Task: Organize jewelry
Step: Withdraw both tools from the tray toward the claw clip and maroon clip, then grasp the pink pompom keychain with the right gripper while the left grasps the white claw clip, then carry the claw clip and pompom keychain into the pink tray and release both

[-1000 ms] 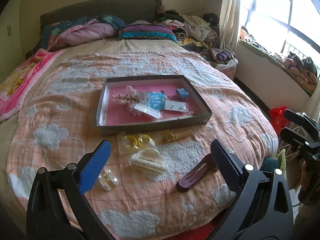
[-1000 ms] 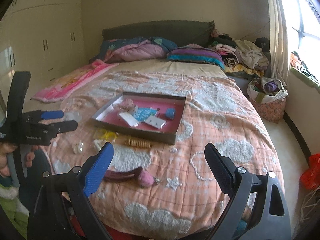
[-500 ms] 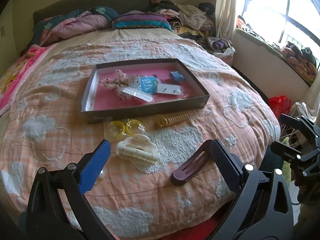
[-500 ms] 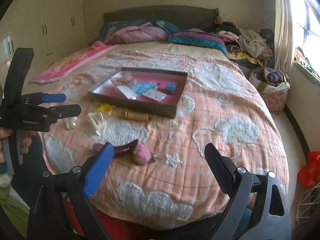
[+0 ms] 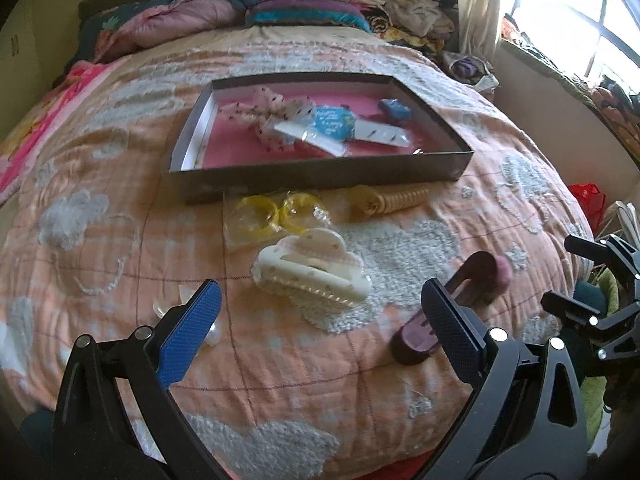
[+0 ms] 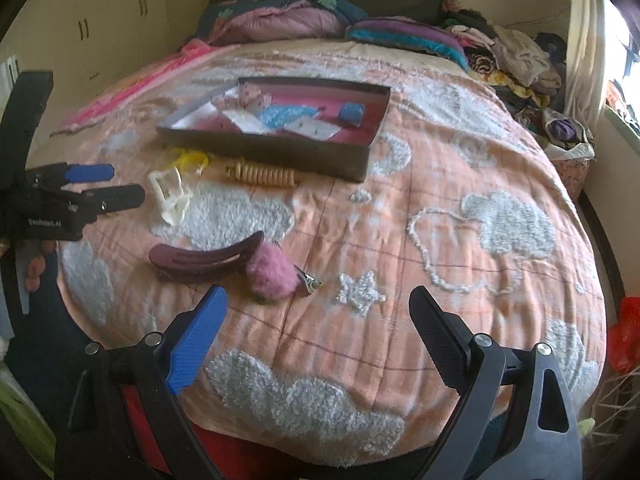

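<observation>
A shallow box with a pink floor (image 5: 192, 152) (image 6: 360, 160) lies on the bed and holds a dotted bow, a blue card and small packets. In front of it lie a cream claw clip (image 5: 308, 272) (image 6: 170, 196), yellow bangles in a clear bag (image 5: 276, 214), a tan spiral clip (image 5: 392, 202) (image 6: 260, 174), a maroon barrette (image 5: 452, 304) (image 6: 204, 258) and a pink pom-pom clip (image 6: 272, 276). My left gripper (image 5: 320, 320) is open just short of the claw clip. My right gripper (image 6: 316, 332) is open near the pom-pom clip. Both are empty.
The peach quilt with white clouds (image 6: 460, 240) covers the bed. Pillows and folded blankets (image 5: 224, 12) sit at the headboard, piled clothes (image 6: 516, 56) at the far right. A small clear item (image 5: 160, 310) lies by my left blue finger. A hand (image 6: 36, 268) holds the left gripper.
Both grippers have moved forward and lower toward the bed; the claw clip and the barrette now loom larger. Both stay open. No item has moved.
</observation>
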`<state>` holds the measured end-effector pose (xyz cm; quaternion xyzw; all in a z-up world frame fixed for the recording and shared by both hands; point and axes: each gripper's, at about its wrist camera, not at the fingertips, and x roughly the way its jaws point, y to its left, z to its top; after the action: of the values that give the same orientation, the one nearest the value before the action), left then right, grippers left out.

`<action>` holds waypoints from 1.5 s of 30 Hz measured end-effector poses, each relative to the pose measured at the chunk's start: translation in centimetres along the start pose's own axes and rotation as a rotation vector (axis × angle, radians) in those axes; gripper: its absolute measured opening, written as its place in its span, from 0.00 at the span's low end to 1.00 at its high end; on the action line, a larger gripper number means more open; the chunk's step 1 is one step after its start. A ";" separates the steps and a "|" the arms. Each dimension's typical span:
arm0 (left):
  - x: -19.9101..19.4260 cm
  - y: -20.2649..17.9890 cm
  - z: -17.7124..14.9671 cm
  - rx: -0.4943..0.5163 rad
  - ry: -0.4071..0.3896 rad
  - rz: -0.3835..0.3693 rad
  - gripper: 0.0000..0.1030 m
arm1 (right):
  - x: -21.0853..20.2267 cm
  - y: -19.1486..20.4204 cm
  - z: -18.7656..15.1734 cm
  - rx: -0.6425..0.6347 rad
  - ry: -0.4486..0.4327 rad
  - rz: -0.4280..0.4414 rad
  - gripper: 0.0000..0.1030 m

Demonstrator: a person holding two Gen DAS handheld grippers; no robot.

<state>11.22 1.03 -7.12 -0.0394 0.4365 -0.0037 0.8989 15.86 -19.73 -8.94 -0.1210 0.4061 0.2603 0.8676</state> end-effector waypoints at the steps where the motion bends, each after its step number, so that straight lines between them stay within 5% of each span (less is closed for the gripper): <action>1: 0.3 0.1 -0.1 -0.001 0.006 0.001 0.91 | 0.5 0.1 0.0 -0.011 0.009 0.000 0.89; 18: 3.5 0.8 -0.7 -0.017 0.076 0.021 0.91 | 6.3 1.7 0.3 -0.170 0.056 -0.028 0.88; 21: 3.9 0.6 -0.4 -0.012 0.074 0.025 0.91 | 6.9 1.9 0.7 -0.193 0.043 -0.017 0.80; 26: 4.7 0.1 -0.1 -0.006 0.087 0.030 0.91 | 7.0 2.1 1.0 -0.205 0.024 0.039 0.50; 29: 5.5 -0.2 0.0 -0.005 0.100 0.040 0.91 | 6.8 1.7 0.9 -0.177 0.016 0.063 0.35; 36: 6.7 -1.3 0.3 0.025 0.094 0.073 0.90 | 5.6 -1.6 0.7 -0.006 -0.006 0.076 0.31; 37: 6.7 -1.4 0.4 0.029 0.090 0.077 0.88 | 5.3 -2.5 0.6 0.032 -0.012 0.079 0.31; 40: 6.5 -1.9 0.6 0.051 0.068 0.086 0.59 | 4.4 -4.4 0.4 0.119 -0.025 0.091 0.31; 45: 5.7 -2.3 0.8 0.055 0.061 0.034 0.58 | 2.8 -7.2 0.0 0.230 -0.055 0.098 0.31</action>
<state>15.43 -1.43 -10.97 -0.0071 0.4638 -0.0017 0.8859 21.28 -24.74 -11.07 0.0065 0.4147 0.2573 0.8728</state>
